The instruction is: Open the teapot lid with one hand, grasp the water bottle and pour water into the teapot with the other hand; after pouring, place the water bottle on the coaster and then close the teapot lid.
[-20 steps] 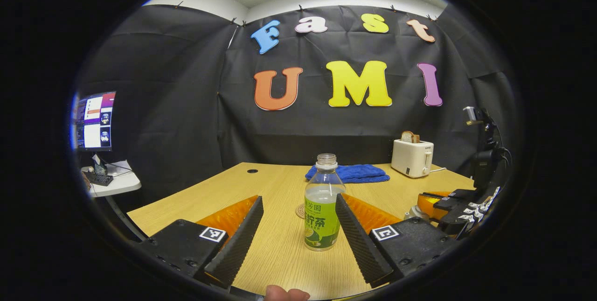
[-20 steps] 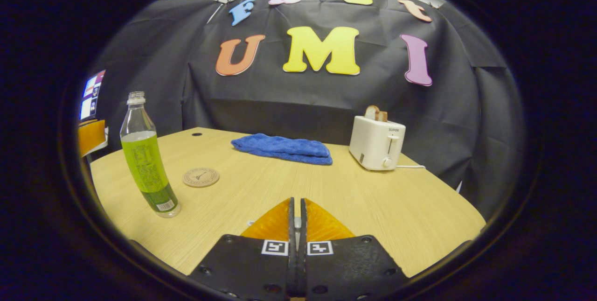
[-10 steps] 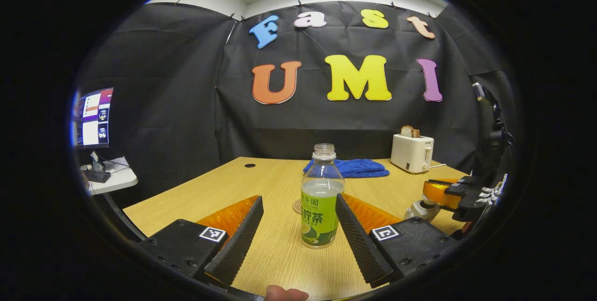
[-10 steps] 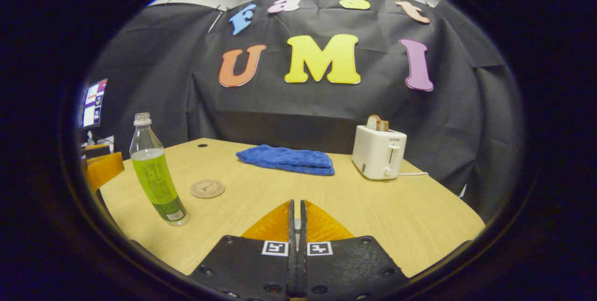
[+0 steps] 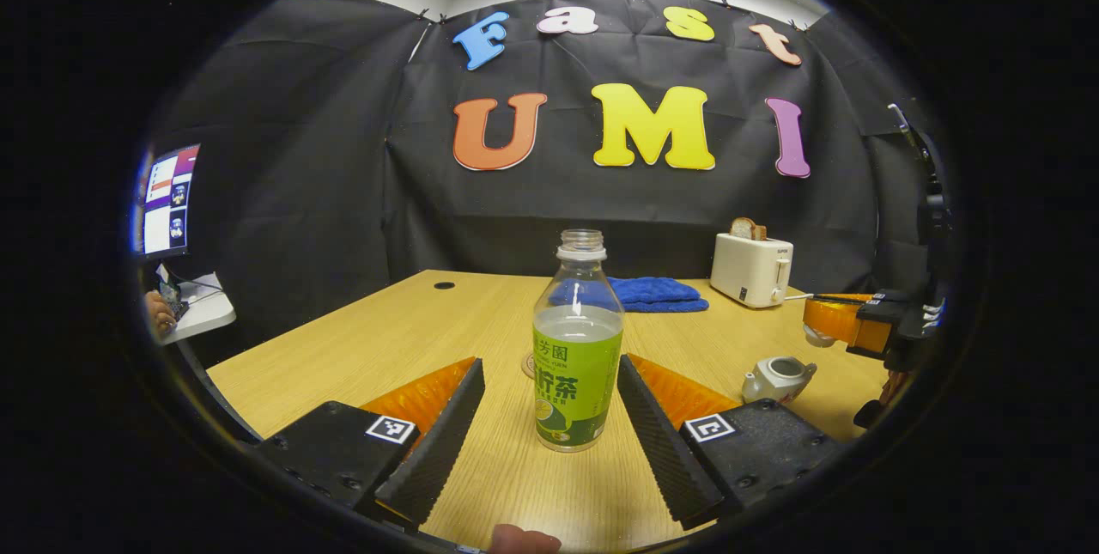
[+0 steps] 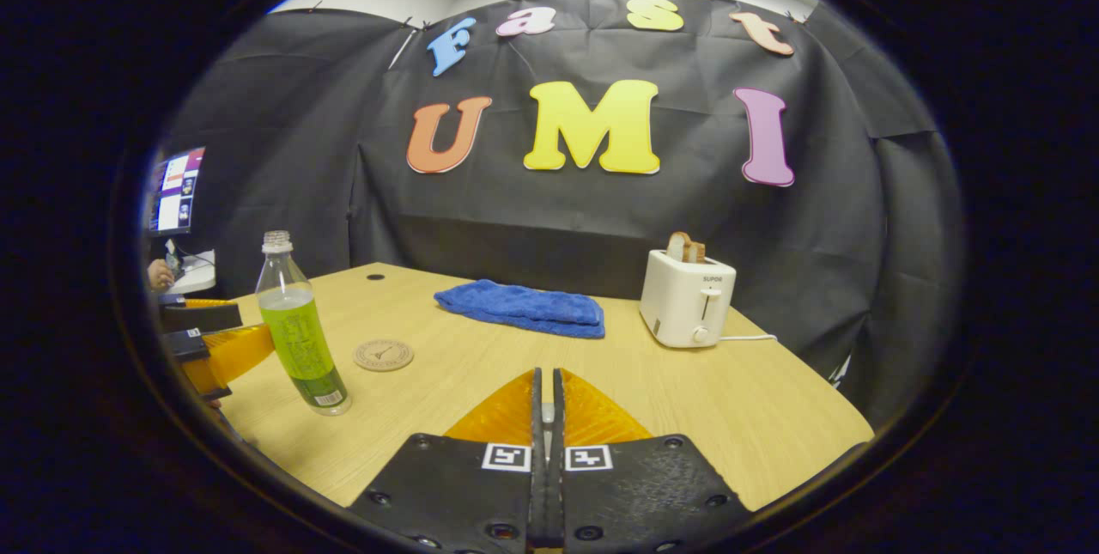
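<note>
Bench point(image 5: 481, 313) carries everything. Water bottle point(image 5: 577, 348) stands upright, uncapped, dead ahead between the left hand-held gripper point(image 5: 549, 425) fingers, which are spread wide, not touching it — lined up for a grasp, I'd say. Teapot point(image 5: 777, 378) sits ahead-right, open-topped. Right hand-held gripper point(image 6: 546, 425) is fully closed, apparently pinching the lid point(image 5: 817, 336) clear of the pot so pouring has room. Coaster point(image 6: 383, 355) lies just behind the bottle.
</note>
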Tool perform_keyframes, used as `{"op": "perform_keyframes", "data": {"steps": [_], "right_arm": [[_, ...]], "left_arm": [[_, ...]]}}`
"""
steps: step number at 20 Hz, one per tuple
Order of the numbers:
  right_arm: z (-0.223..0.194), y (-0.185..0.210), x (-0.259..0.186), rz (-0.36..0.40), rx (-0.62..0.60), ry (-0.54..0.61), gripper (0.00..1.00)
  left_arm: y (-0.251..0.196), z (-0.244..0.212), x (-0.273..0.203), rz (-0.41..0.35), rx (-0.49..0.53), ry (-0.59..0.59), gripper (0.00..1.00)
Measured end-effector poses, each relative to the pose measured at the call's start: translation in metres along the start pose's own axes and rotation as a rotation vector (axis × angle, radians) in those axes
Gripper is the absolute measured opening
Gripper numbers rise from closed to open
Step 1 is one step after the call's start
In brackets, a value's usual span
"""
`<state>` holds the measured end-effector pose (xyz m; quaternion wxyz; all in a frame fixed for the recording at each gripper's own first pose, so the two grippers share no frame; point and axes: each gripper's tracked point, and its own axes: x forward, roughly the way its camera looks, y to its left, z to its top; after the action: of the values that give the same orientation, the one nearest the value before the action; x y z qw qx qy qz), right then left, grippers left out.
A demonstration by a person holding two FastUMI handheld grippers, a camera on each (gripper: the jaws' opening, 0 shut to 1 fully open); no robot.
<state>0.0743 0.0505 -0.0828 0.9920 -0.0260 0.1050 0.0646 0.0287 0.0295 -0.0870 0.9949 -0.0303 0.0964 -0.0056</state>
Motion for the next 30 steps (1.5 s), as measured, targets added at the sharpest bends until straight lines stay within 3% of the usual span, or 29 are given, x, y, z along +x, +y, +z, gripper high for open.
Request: {"op": "perform_keyframes", "data": {"steps": [20, 22, 25, 30], "right_arm": [[-0.001, -0.063, -0.015, -0.057, -0.006, 0.043, 0.0], [-0.001, -0.065, -0.015, -0.054, -0.004, 0.047, 0.0], [0.0, -0.068, -0.017, -0.05, 0.002, 0.047, 0.0], [-0.004, -0.073, -0.016, -0.036, 0.01, 0.063, 0.0]], "left_arm": [[-0.013, -0.042, 0.051, -0.016, -0.019, 0.094, 0.98], [-0.013, -0.044, 0.052, -0.009, -0.011, 0.102, 0.95], [-0.011, -0.043, 0.053, 0.0, 0.01, 0.118, 0.8], [-0.006, -0.027, 0.045, 0.024, 0.109, 0.132, 0.77]]}}
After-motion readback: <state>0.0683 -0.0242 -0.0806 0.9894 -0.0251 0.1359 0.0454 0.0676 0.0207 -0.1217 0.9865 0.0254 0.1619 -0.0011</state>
